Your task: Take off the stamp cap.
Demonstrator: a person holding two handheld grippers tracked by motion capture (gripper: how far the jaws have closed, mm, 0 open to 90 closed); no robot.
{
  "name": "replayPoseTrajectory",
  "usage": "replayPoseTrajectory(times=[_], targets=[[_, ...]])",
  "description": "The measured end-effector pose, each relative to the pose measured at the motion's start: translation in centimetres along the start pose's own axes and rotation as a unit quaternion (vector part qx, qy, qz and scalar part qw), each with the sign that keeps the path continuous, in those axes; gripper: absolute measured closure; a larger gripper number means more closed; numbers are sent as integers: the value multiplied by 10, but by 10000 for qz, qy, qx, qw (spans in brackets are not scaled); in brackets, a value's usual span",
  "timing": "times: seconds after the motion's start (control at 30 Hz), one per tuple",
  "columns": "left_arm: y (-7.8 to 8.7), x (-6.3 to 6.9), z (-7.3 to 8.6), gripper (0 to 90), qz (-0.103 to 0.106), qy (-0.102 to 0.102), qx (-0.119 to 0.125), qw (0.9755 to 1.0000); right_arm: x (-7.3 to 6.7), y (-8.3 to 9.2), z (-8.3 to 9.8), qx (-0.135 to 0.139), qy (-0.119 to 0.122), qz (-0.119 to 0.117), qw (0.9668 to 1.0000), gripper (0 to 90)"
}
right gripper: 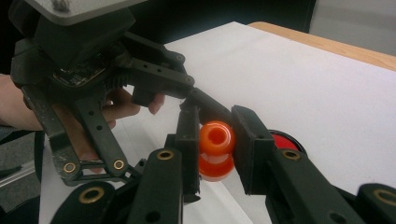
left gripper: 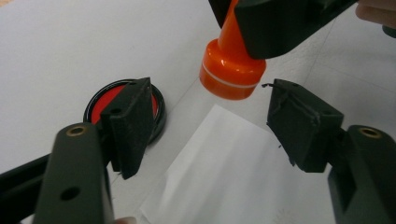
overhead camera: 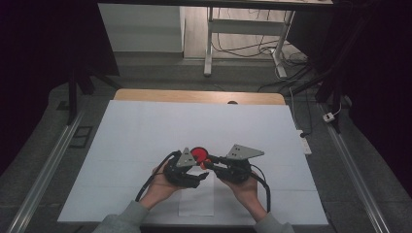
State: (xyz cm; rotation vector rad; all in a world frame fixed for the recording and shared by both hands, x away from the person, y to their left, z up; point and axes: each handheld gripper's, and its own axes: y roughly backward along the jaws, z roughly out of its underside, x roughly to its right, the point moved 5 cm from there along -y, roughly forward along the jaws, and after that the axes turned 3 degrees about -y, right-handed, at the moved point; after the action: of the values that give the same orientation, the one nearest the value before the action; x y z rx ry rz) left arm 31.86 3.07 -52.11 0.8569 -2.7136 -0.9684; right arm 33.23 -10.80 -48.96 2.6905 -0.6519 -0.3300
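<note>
You are sitting at a white-covered table [overhead camera: 145,126], holding a gripper in each hand, both meeting near the table's middle. Your right gripper [right gripper: 215,140] is clamping an orange stamp [right gripper: 215,148] by its narrow handle, jaws pressing on either side, the wider base hanging below them. In the left gripper view the stamp [left gripper: 232,65] is hovering base-down just above the table, beside a sheet of white paper [left gripper: 229,172] and close to a round ink pad [left gripper: 156,109] with a black rim and red centre. In the high view that ink pad [overhead camera: 198,153] is lying between the two grippers, and the paper [overhead camera: 197,201] is nearer to you.

Your left gripper [left gripper: 205,126] is holding nothing; its jaws are standing apart at a middling width with the paper showing between them, below the stamp's base.

The stamp is looking like hard, glossy plastic: probably light and stiff, but slick, so it could be twisting in a loose grip. The waist of the handle, where you are gripping now, seems the soundest place to hold. The paper appears thin and likely to slide or lift, so pinning it flat with the free gripper would probably be helping.
</note>
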Motion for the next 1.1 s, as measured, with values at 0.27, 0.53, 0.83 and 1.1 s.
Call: replayPoseTrajectory(times=[0.27,0.53,0.83,1.1], targets=[[-3,3,-1,412,19,-113,36,9999,0,0,0,-10,-2,-2,10000,719],[-4,4,-3,481,38,-207,58,9998,0,0,0,-3,-2,-6,10000,719],[-6,5,-3,527,35,-259,51,9996,0,-1,1,-5,-1,-12,10000,719],[-7,6,-4,577,18,-324,39,9995,1,-1,1,-17,1,-6,10000,719]])
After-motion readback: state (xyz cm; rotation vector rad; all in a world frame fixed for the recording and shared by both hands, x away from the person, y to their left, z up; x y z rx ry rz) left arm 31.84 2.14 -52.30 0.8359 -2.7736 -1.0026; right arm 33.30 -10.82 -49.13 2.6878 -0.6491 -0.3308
